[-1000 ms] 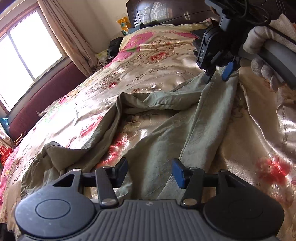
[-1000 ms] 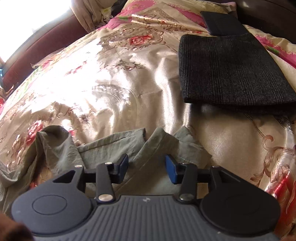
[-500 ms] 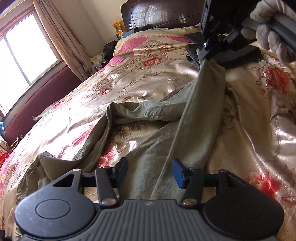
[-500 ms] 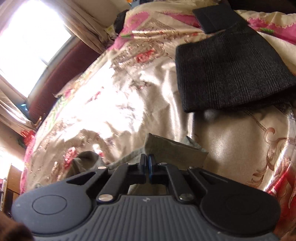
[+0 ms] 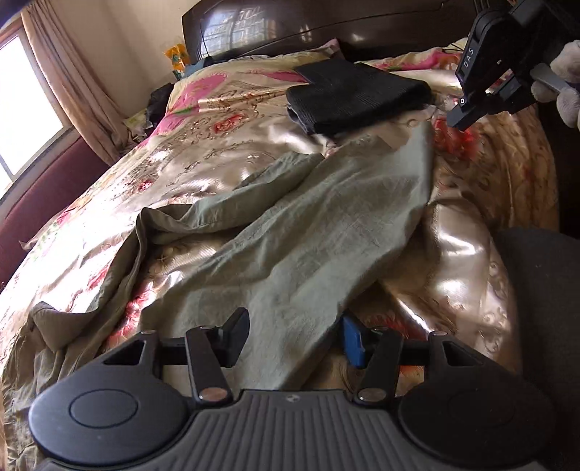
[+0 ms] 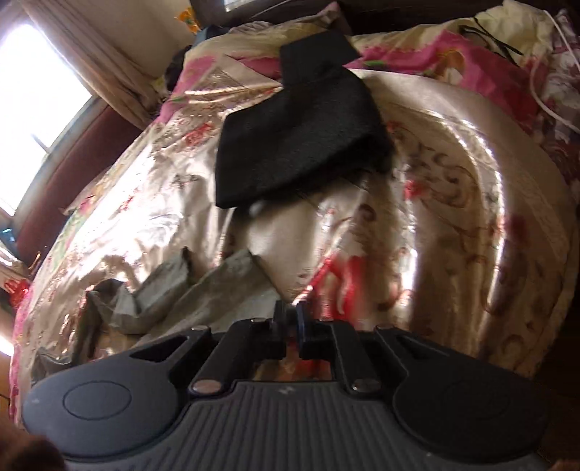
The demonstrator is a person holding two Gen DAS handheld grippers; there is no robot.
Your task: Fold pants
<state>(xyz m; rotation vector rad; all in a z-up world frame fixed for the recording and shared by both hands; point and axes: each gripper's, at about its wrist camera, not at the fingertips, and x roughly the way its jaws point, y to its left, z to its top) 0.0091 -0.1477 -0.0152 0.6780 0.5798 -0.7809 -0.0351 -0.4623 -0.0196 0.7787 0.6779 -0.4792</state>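
**Right gripper lifting a trouser end while the left waits open**

Right gripper (image 6: 290, 320) is pinching one end of the olive pants (image 5: 308, 232), its jaws clenched on the cloth and holding that end raised off the bed (image 5: 203, 145). Left gripper (image 5: 293, 335) is hovering released, jaws wide, straddling the near strip of the same leg without gripping it. Judging by this, the step in hand is pulling the leg straight before any fold. Next the left gripper likely needs closing on the near edge so both ends are tensioned together. Counting: 1 pair of pants lying crumpled across the bed, 1 folded black garment (image 5: 355, 96) resting near the headboard (image 5: 326, 29), 2 grippers.
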